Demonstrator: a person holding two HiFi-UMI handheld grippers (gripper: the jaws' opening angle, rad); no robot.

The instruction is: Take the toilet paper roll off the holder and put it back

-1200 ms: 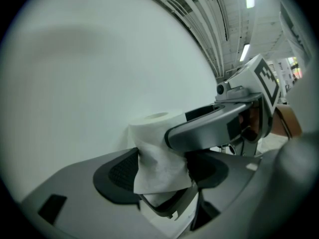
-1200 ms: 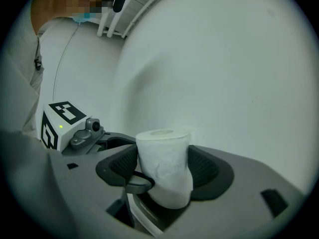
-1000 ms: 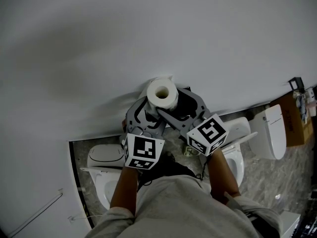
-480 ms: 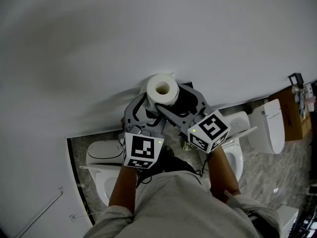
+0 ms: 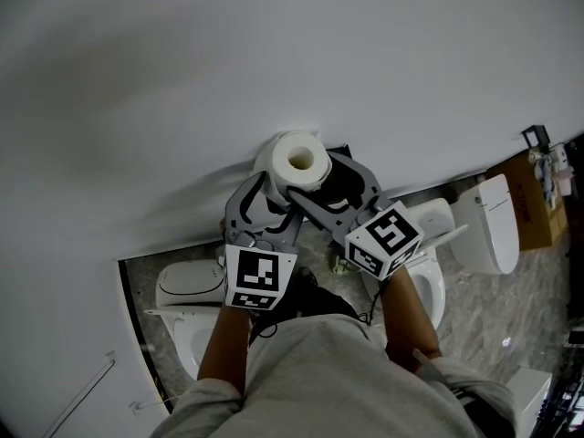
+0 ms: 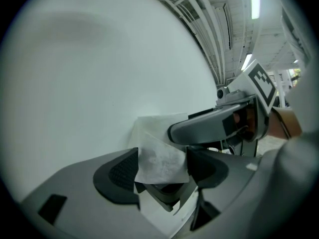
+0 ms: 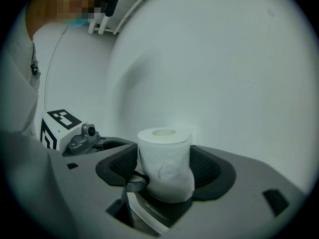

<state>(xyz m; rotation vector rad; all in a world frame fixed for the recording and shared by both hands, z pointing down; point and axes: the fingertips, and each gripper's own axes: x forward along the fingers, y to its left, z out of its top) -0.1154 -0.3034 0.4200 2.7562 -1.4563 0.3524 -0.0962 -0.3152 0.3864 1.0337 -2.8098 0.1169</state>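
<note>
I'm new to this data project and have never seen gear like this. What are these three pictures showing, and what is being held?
There is no robot here. A person holds a two-fingered hand tool in each hand, and the checkered cubes are part of those tools. One camera sits on the person's head and looks steeply down a white wall to toilets on the floor. The other two cameras ride on the tools. The right gripper has its fingers pressed on an upright toilet paper roll. The left gripper has its fingers either side of the same paper; I cannot tell whether it squeezes.
</note>
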